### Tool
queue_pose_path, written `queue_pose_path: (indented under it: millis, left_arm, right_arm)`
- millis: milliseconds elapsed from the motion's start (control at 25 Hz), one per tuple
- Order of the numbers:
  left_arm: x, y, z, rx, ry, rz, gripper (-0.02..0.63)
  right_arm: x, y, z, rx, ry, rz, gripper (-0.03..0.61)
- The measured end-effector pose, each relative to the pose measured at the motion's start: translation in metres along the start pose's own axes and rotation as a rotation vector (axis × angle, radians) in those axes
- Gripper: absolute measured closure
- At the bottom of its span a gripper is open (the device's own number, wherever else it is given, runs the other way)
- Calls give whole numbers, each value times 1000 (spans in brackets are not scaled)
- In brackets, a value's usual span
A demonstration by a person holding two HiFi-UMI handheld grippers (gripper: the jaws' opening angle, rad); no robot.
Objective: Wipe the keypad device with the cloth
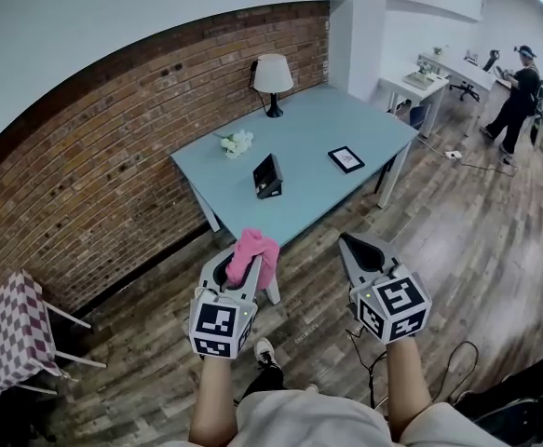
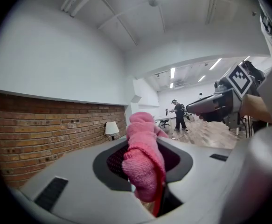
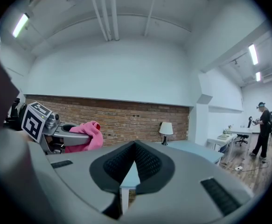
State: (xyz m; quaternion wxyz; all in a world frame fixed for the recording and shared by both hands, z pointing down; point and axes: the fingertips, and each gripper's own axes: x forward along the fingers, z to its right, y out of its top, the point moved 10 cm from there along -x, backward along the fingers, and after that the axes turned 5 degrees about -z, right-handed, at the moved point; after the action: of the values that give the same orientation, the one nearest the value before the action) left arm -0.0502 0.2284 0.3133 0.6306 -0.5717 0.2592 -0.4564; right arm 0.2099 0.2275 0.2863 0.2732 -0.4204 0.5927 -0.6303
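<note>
- Two claws are held side by side above the wood floor (image 1: 457, 250), short of the worktop (image 1: 318, 124).
- The left claw (image 1: 241, 261) is clamped on a pink cloth (image 1: 255, 248). The cloth bunches up between the jaws and spills over their tips.
- The right claw (image 1: 360, 246) is empty, its jaws closed with the black pads meeting at the tips.
- From the right claw's own view, the left claw and its cloth show just to its left, level with it.
- The keypad (image 1: 268, 177) stands tilted on the worktop, well ahead of both claws and apart from them, a little nearer the left one's line.
- A dark frame (image 1: 346, 159) lies flat ahead of the right claw, to the right of the keypad.
- Beyond the keypad stand white flowers (image 1: 237, 143) and a lamp (image 1: 273, 77) near the brick wall (image 1: 113, 156).
- A person (image 1: 518, 96) stands far off to the right claw's side, by white desks.
</note>
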Motion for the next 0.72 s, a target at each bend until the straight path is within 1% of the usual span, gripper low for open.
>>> queue_pose_path:
  millis: [160,280,520,720]
  left_arm:
    - [-24,4,9,40,25,9,488]
    - [-35,5,15,37,34,18,488]
    - [-50,9,28,40,27,23,488]
    - [-56,8,27,33,27,9,488]
  right_arm:
    - [-16,-2,-11,-8,10,2,571]
    - [-26,-6,-14,-8,8,1,571]
    - [-41,-7,-20,-7,12,1,571]
    - [-42,-11,-26,-5,11,-11,571]
